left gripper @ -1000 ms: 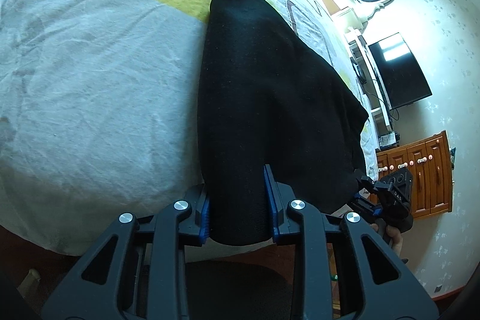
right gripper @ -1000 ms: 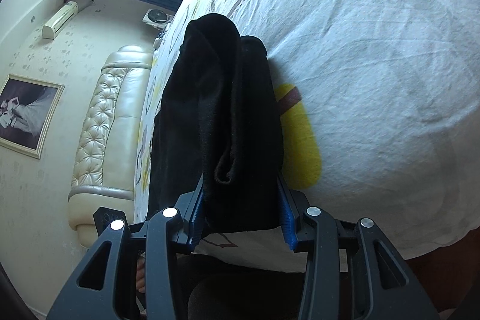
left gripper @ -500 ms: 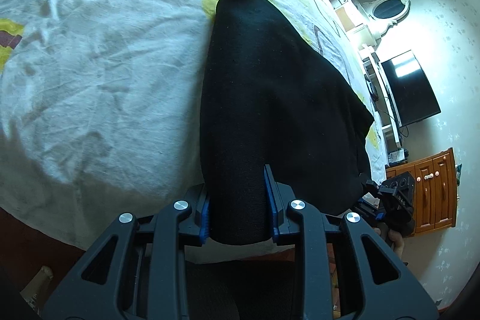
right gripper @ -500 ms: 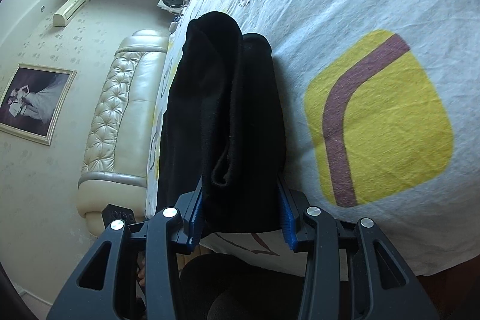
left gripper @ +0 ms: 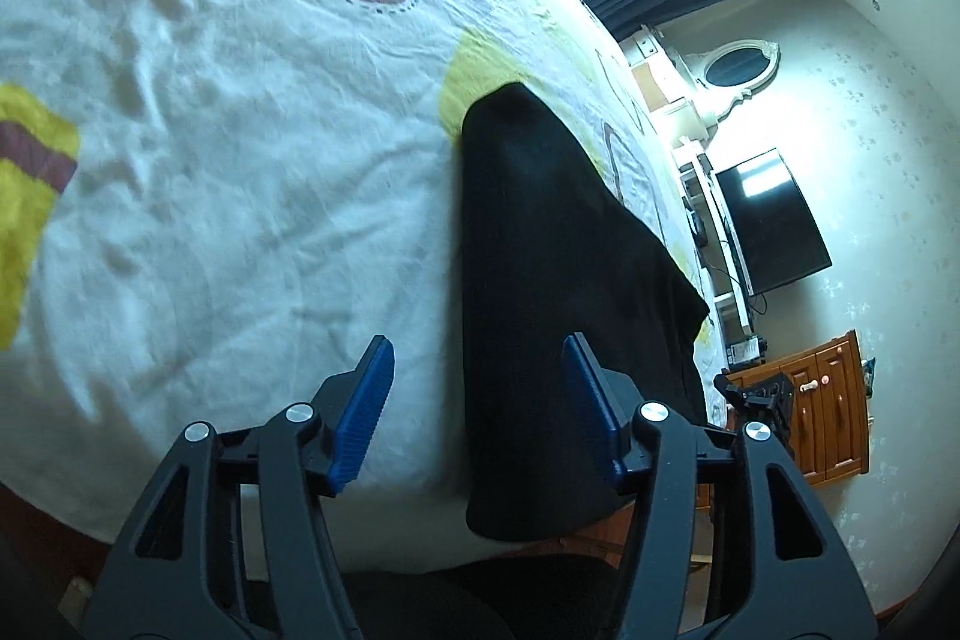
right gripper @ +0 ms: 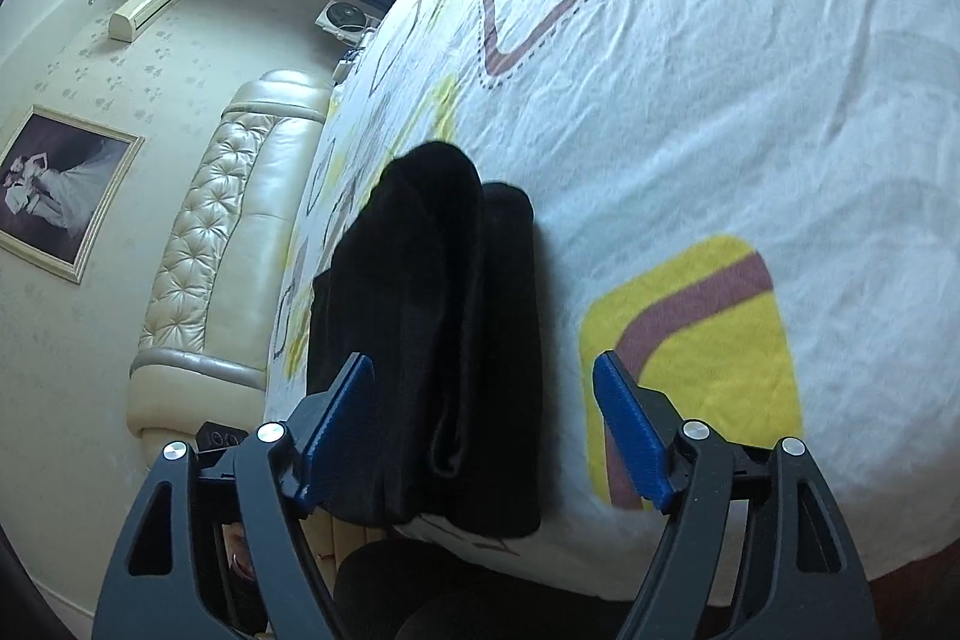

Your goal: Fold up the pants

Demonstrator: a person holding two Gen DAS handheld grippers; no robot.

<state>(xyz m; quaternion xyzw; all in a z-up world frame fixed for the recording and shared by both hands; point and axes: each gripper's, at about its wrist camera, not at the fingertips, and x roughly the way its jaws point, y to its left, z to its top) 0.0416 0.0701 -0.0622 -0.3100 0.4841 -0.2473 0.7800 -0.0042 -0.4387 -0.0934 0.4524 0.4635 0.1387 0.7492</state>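
Observation:
Black folded pants (left gripper: 540, 280) lie on the bed near its front edge, their near end hanging slightly over it. My left gripper (left gripper: 477, 382) is opening; the pants' end sits between the blue pads, against the right pad and clear of the left one. In the right wrist view the pants (right gripper: 444, 328) show as a thick folded bundle. My right gripper (right gripper: 486, 394) is opening too, with the bundle between the pads, close to the left pad and well apart from the right.
The white bedsheet (left gripper: 240, 160) has yellow and brown shapes. A padded cream headboard (right gripper: 222, 244) stands left of the bed. A television (left gripper: 768, 220) and a wooden cabinet (left gripper: 828, 400) stand by the wall. The other gripper (left gripper: 756, 394) shows past the pants.
Both grippers, which were shut on the pants' ends, have spread their jaws and let the cloth go. The pants now rest on the bed, further forward on the sheet.

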